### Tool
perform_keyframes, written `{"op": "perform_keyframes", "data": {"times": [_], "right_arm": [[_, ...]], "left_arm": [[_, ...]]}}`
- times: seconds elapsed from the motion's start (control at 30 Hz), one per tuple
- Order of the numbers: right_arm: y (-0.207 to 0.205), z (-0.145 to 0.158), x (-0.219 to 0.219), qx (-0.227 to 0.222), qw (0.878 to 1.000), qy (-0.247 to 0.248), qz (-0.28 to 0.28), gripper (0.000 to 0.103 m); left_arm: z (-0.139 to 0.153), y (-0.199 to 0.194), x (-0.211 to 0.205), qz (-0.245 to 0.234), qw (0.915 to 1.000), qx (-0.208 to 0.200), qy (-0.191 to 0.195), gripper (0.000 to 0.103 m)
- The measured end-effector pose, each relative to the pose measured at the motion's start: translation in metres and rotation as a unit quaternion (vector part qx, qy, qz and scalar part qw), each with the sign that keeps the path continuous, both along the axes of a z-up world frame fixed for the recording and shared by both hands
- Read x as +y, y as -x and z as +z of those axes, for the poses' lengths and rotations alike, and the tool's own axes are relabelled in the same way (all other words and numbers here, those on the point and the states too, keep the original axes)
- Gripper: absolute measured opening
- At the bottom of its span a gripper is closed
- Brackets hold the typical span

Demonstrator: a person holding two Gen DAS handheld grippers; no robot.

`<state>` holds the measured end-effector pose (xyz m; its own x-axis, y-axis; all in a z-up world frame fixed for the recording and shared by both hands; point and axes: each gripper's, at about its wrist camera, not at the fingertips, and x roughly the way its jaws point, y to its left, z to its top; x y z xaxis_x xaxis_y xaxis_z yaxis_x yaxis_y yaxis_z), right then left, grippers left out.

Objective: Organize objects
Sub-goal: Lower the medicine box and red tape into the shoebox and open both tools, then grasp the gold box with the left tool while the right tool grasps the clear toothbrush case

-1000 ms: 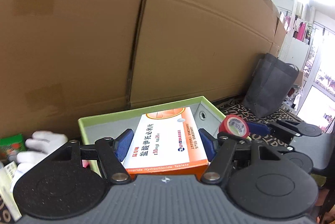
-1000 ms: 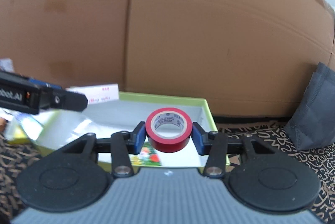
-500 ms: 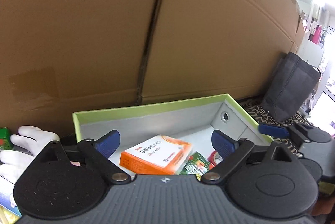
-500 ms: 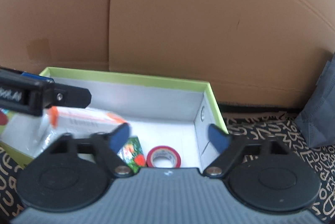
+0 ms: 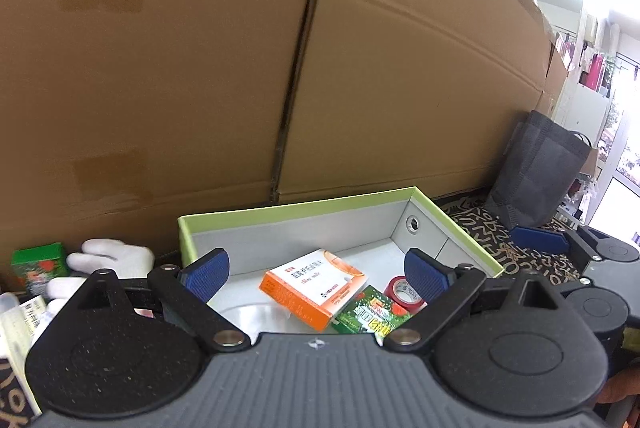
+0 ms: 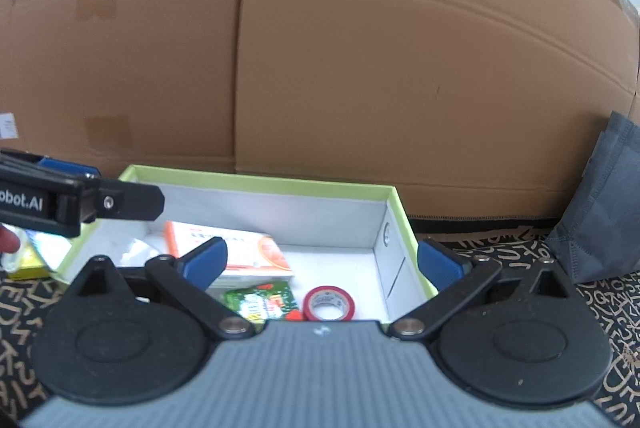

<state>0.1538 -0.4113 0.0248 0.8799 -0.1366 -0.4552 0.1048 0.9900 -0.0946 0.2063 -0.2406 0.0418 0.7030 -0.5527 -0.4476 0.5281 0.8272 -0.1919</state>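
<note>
Cardboard cartons [image 5: 200, 76] form the far wall, with a patterned cloth [image 6: 600, 308] covering the counter. On it sits a green-rimmed box [image 5: 304, 206]. Inside lie an orange-and-white medicine carton [image 5: 316, 286], a green packet [image 5: 370, 314] at its near right corner and, right of that, a red tape roll [image 6: 329, 304]. Left gripper [image 5: 318, 274] and right gripper [image 6: 322, 260] both hover over the box, fingers spread wide and holding nothing, the right jaws having just opened. White gloves [image 5: 108, 260] lie left of the box.
</note>
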Motion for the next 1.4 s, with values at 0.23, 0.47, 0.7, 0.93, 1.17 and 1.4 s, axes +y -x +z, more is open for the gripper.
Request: {"op": "perform_keyframes", "data": {"times": [0.23,0.47,0.7,0.93,1.17,1.4], "right_arm": [[0.044,0.017,0.041,-0.035,0.998,-0.02,0.042,0.103],[0.07,0.002,0.097,-0.033,0.99,-0.082,0.107,0.103],[0.077,-0.026,0.157,-0.004,0.983,-0.089,0.162,0.103],[0.066,-0.049,0.219,0.032,0.97,-0.073,0.228,0.103],[0.025,-0.054,0.259,0.045,0.966,-0.041,0.253,0.088],[-0.03,-0.072,0.273,0.066,0.972,-0.025,0.223,0.061]], "left_arm": [[0.001,0.046,0.062,0.034,0.9994,-0.008,0.004,0.099],[-0.021,0.095,0.138,0.09,0.9953,-0.035,-0.008,0.099],[-0.044,0.111,0.212,0.15,0.9884,-0.017,-0.015,0.099],[-0.058,0.105,0.274,0.2,0.9796,-0.004,-0.011,0.099],[-0.071,0.068,0.278,0.148,0.9879,-0.009,-0.046,0.098],[-0.086,0.021,0.276,0.13,0.9899,0.019,-0.053,0.092]]}}
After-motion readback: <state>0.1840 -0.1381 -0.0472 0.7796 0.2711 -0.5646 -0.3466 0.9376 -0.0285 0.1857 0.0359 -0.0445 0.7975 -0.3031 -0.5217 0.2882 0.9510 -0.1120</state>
